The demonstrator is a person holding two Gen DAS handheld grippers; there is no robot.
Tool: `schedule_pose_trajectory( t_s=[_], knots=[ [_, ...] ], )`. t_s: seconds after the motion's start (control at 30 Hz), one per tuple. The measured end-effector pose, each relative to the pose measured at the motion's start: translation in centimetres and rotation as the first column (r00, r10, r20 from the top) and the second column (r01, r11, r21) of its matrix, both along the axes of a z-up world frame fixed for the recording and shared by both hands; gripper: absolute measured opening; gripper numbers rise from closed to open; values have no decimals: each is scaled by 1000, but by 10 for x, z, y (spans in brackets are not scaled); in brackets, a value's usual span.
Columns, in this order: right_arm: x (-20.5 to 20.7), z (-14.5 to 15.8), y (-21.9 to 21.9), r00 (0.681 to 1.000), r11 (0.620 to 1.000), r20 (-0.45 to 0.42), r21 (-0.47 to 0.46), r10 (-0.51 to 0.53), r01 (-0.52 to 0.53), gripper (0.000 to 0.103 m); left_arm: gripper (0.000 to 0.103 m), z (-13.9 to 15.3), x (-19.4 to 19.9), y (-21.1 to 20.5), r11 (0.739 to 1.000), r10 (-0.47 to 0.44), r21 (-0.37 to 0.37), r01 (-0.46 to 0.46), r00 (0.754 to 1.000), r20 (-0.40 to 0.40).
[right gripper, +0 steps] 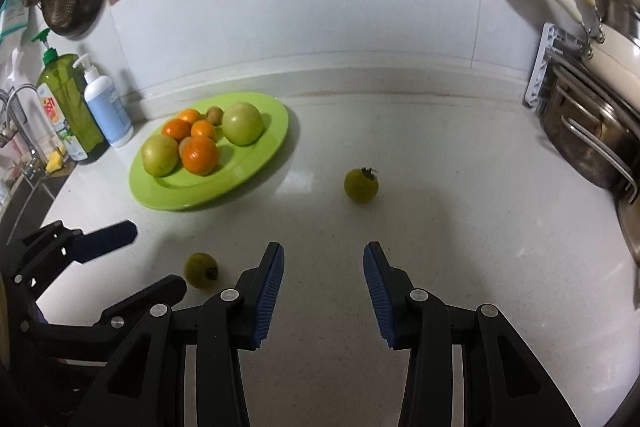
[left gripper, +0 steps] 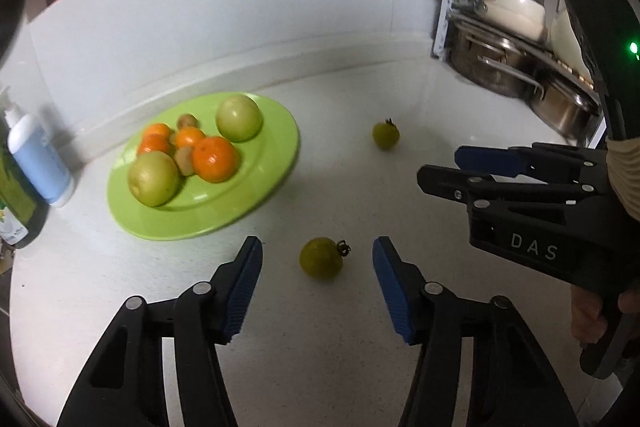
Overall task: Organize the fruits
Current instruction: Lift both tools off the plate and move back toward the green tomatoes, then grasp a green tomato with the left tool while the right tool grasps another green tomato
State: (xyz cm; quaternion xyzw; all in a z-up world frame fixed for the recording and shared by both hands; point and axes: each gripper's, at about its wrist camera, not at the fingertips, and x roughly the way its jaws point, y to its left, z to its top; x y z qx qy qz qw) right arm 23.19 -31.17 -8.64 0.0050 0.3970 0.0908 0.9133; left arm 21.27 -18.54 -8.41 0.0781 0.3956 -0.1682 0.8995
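Observation:
A green plate [left gripper: 260,183] [right gripper: 256,155] on the white counter holds oranges [left gripper: 214,159] [right gripper: 200,155], two pale green apples [left gripper: 239,117] [right gripper: 243,123] and small kiwis. Two small yellow-green fruits with dark stems lie loose on the counter. The near one [left gripper: 321,258] [right gripper: 201,270] sits just ahead of my open left gripper [left gripper: 318,251], between its fingertips. The far one [left gripper: 385,135] [right gripper: 361,185] lies ahead of my open, empty right gripper [right gripper: 323,253]. The right gripper also shows in the left wrist view [left gripper: 440,167], and the left gripper in the right wrist view [right gripper: 152,255].
A white and blue pump bottle [left gripper: 38,159] [right gripper: 106,111] and a green soap bottle [right gripper: 66,107] stand left of the plate by the wall. A rack of steel pots and pans [left gripper: 516,67] [right gripper: 588,139] stands at the right. A sink tap [right gripper: 16,115] is at far left.

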Motion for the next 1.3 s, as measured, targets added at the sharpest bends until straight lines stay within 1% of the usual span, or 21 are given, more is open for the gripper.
schedule_pose_trajectory(
  t_s=[0.13, 0.2, 0.47, 0.63, 0.83, 1.03, 1.3],
  knots=[
    [6, -9, -2, 1000, 1000, -22, 18, 2, -2, 42, 45, -10, 6, -3, 1000, -12, 2, 12, 999, -39],
    [9, -12, -1, 1000, 1000, -31, 21, 6, -5, 42, 42, -14, 9, -4, 1000, -15, 7, 16, 999, -51],
    [18, -23, -2, 998, 1000, -55, 28, 13, -12, 42, 37, -26, 18, -4, 1000, -14, 13, 15, 997, -81],
    [22, -28, -4, 998, 1000, -62, 30, 10, -9, 42, 31, -30, 20, -6, 1000, -18, 17, 20, 995, -99],
    [25, -32, -7, 998, 999, -69, 34, 5, -3, 42, 30, -28, 25, -7, 1000, -23, 13, 24, 995, -94],
    [31, -32, -11, 998, 999, -64, 37, -7, 10, 42, 30, -18, 40, -8, 1000, -12, -28, 9, 996, -86],
    [51, -27, -12, 999, 1000, -31, -4, -18, 18, 42, 30, -12, 54, -16, 999, -3, -35, 1, 998, -61]
  ],
)
